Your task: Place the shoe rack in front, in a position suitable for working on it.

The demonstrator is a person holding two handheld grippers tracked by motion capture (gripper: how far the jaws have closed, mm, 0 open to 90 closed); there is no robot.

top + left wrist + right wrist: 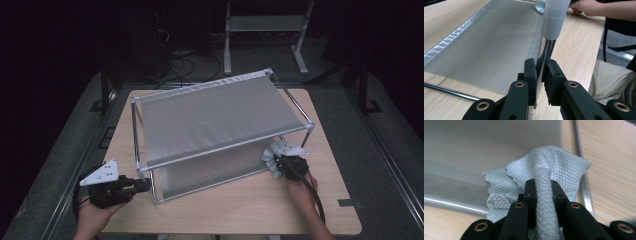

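Note:
A metal-framed rack (215, 117) with two grey fabric shelves stands on the wooden table (240, 210). My left gripper (145, 186) is at the rack's front left corner. In the left gripper view the left gripper (541, 70) is shut on the chrome upright post (546, 50), beside the lower shelf (489, 45). My right gripper (280, 162) is at the right end of the lower shelf, shut on a bunched pale blue waffle cloth (269, 157). In the right gripper view the cloth (554, 167) runs up between the jaws of the right gripper (543, 187) and lies against the grey shelf (474, 145).
A strip of bare table runs along the front edge and to the right of the rack. Behind the table a white metal stand (265, 22) and cables (185, 60) sit on the dark floor. The person's trouser leg (609, 80) is near the table edge.

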